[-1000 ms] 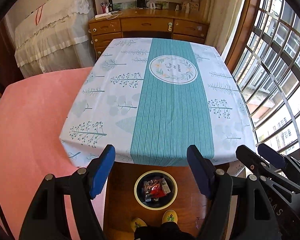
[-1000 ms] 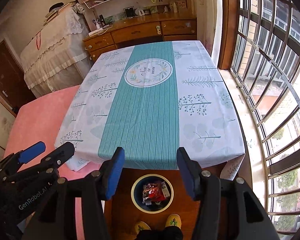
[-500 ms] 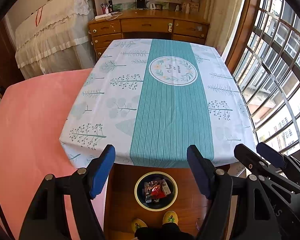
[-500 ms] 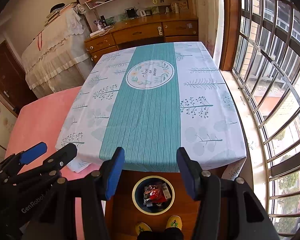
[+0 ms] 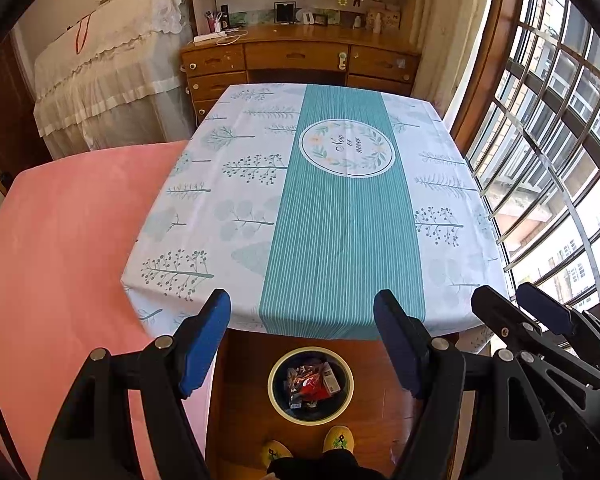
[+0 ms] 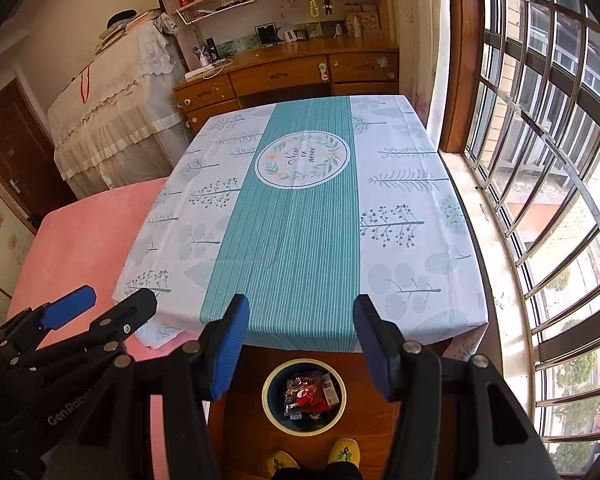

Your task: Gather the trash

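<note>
Left wrist view: the left gripper [image 5: 302, 316] hangs spread and empty above the bin [image 5: 311, 385], which stands on the floor just before the table [image 5: 204, 208] edge. The trash [image 5: 310, 384] lies inside the bin (a red wrapper and a small box); the box's long axis seems to run towards the table.

Right wrist view: the right gripper [image 6: 300, 322] is likewise spread, holding nothing, over the bin [image 6: 304, 396]. The likeliest slip: a careless step by the slippers [image 6: 342, 451] close behind the bin could tip it.
</note>
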The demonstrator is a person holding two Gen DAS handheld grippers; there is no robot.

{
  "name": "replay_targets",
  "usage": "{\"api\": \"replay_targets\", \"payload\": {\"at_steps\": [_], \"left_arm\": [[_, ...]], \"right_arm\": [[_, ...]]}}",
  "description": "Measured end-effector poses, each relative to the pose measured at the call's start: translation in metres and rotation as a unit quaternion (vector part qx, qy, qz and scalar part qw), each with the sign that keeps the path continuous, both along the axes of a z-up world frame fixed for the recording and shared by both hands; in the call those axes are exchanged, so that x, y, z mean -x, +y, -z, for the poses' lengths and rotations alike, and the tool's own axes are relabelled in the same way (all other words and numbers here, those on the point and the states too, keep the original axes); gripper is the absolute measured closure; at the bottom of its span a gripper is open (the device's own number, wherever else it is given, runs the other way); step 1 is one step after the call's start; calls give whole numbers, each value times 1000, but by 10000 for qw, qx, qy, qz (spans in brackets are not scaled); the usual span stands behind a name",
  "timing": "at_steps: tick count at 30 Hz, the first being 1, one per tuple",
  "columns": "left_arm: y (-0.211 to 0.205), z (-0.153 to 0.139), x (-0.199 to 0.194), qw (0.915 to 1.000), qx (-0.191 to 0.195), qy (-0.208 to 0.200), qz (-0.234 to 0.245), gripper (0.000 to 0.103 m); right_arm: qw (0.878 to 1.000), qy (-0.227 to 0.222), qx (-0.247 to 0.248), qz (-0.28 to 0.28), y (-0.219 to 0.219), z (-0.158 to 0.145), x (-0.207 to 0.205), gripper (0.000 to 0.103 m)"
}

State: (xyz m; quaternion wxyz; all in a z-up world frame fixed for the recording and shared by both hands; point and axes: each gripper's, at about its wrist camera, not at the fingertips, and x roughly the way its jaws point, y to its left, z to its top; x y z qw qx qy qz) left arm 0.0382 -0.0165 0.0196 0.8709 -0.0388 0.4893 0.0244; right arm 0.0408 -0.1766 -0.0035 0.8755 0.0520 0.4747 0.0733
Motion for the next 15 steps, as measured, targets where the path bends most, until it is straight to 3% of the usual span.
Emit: {"api": "replay_targets", "payload": {"at_steps": [15], "left_arm": [[-1, -4, 8, 10000, -3, -89, -4, 31]], "right_arm": [[10000, -57, 4, -17, -3, -4, 5, 48]]}}
